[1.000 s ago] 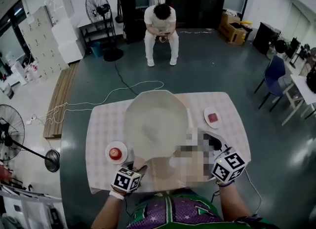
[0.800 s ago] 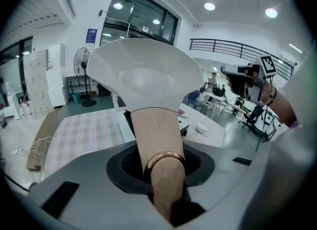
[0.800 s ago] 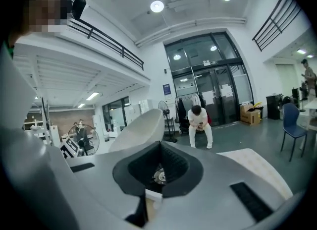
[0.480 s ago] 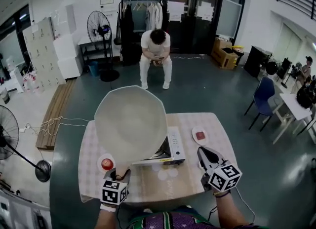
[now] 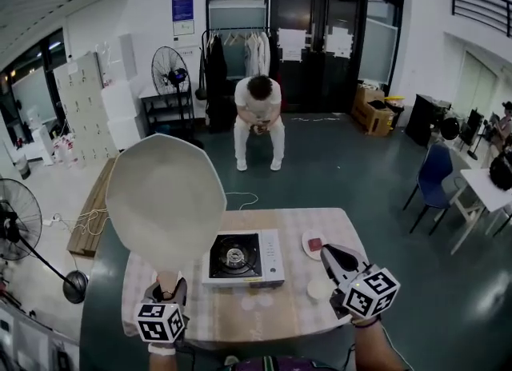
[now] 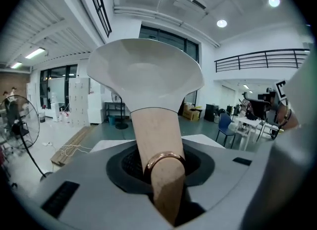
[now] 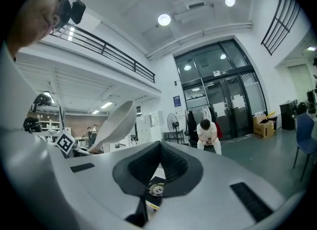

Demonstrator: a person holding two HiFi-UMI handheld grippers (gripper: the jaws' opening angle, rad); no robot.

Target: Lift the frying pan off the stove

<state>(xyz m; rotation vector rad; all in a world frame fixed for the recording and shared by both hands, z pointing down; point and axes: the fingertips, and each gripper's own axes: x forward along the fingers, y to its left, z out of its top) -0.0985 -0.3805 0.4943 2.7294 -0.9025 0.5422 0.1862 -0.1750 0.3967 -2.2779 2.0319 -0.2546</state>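
Observation:
The frying pan (image 5: pixel 164 201) is in the air at the left of the table, tilted so that its pale underside faces me. Its wooden handle (image 6: pixel 157 144), with a copper ring, runs down between the jaws of my left gripper (image 5: pixel 166 288), which is shut on it. In the left gripper view the pan (image 6: pixel 146 73) fills the upper middle. The black and white portable stove (image 5: pixel 240 257) stands bare on the table's centre. My right gripper (image 5: pixel 328 254) hovers right of the stove, shut and holding nothing; its own view shows the pan (image 7: pixel 113 124) and the burner (image 7: pixel 157 189).
The table (image 5: pixel 264 317) has a checked cloth. A small plate with a red item (image 5: pixel 314 244) lies right of the stove, a small white dish (image 5: pixel 318 288) nearer me. A person (image 5: pixel 258 125) sits beyond the table. Fans (image 5: pixel 18 221) stand at the left.
The pan has come up off the stove and swung left and higher with my left gripper. The burner now shows. My view has tilted upward.

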